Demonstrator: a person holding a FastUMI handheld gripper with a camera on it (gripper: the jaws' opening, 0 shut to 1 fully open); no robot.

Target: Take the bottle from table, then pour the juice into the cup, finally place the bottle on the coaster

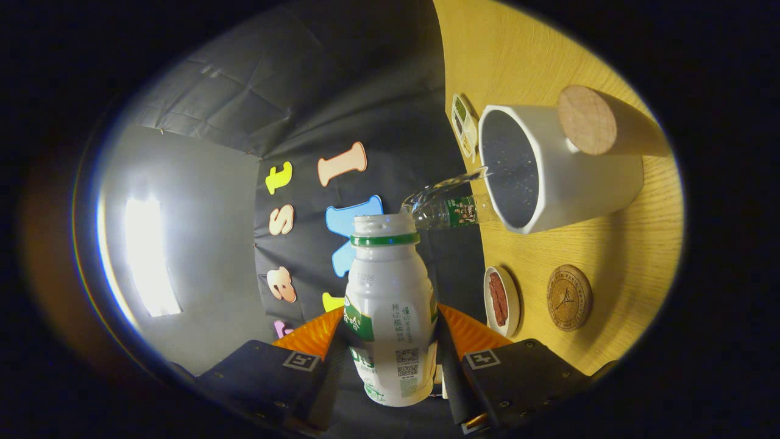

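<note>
Jaws grasping the tilted bottle (pixel 390 305) near the cup (pixel 548 167); pour seemingly underway, coaster (pixel 569 297) placement still to come.

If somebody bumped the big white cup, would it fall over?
Probably not easily. The white cup looks wide with thick walls, so it likely stands steady and feels heavy. Its smooth sides may be slippery. The gripper holds the bottle, tipped toward it.

clear plastic bottle (pixel 448 204) lying | small dish (pixel 502 300) | snack tray (pixel 464 125) | wooden table (pixel 634 238)
</note>
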